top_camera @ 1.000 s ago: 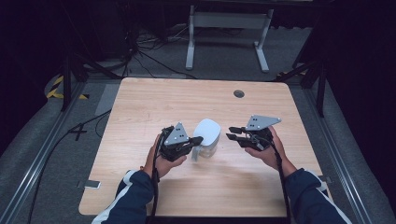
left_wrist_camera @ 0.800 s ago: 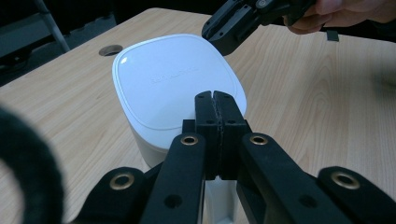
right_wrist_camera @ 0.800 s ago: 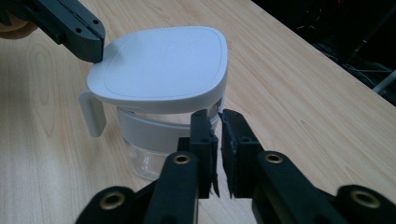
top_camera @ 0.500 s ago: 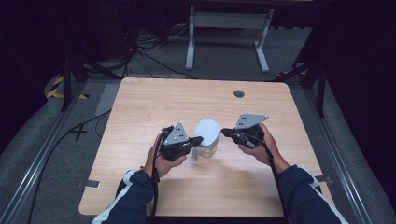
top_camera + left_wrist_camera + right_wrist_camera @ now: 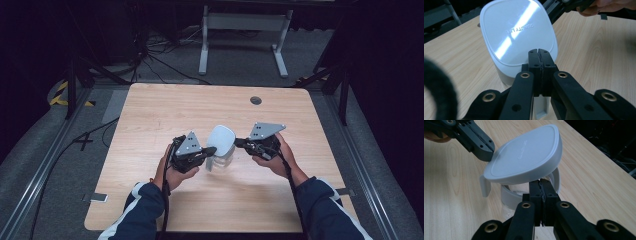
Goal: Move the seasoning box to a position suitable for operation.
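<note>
1. The white lid (image 5: 517,37) bears raised lettering that reads "QUALITY LIFE"; it appears upside down in the left gripper view and too small to read in the right gripper view.
2. The lid stands tilted, lifted off the clear container (image 5: 220,162), which sits on the counter (image 5: 165,107) about midway between its left and right edges, nearer the front edge.
3. The left gripper (image 5: 210,150) has its jaws pressed together on the lid's edge, at its left side in the high view.
4. The right gripper (image 5: 240,143) has just been closing; its jaws meet on the container's rim (image 5: 510,195), under the raised lid.
5. The container's clear body is hard to make out; the lid and jaws hide most of it.
6. The counter's front corners are cut off by the sleeves (image 5: 140,212).
7. The back half of the counter lies bare apart from a round dark grommet (image 5: 255,100) near the back edge.
</note>
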Available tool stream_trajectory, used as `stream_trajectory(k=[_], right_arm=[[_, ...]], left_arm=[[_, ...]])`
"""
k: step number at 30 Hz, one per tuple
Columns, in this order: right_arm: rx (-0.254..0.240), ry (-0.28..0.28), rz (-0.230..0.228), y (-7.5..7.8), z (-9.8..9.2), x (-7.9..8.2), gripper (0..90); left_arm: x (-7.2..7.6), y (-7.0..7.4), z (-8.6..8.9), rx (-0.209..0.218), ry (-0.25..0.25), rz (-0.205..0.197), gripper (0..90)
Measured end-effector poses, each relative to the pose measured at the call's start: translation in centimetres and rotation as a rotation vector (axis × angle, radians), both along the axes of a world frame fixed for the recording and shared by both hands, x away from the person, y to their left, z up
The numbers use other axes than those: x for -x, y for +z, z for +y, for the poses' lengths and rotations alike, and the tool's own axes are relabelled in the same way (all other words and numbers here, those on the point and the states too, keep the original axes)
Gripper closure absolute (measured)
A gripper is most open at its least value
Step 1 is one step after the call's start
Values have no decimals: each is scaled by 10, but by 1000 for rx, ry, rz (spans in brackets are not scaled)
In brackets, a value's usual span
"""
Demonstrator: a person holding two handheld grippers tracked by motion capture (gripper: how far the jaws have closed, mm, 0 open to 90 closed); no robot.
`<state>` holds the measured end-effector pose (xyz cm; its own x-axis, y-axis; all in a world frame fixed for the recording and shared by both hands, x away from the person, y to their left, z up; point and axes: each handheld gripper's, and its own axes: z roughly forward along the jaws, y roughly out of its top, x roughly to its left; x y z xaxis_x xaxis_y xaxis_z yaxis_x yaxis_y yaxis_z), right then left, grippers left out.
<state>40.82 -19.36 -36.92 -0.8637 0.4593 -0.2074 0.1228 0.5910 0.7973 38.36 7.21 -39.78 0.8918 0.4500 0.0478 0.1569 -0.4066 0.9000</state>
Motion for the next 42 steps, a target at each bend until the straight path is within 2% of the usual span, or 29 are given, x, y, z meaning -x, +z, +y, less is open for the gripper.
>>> stream_trajectory(k=[9,10,13,16,21,25,31,33,38,42], right_arm=[[-15,36,-31,10,9,11,891],[-12,40,-35,10,11,12,891],[-6,46,-41,10,13,14,891],[-9,64,-46,11,17,19,891],[-1,85,-48,12,22,24,890],[6,91,-53,13,26,27,891],[-5,89,-47,12,24,25,889],[-2,87,-52,13,23,24,888],[-1,88,-47,15,23,21,877],[13,89,-53,16,22,22,859]], left_arm=[[7,-1,8,-34,10,-1,873],[10,-2,14,-60,22,-10,870],[13,-3,22,-72,43,-10,871],[17,-9,35,-110,72,-12,871],[19,-17,49,-136,104,9,870],[21,-25,68,-172,134,25,857],[23,-31,87,-174,168,46,833],[24,-37,100,-178,194,58,818],[25,-43,115,-175,228,69,755],[24,-53,130,-210,285,80,660]])
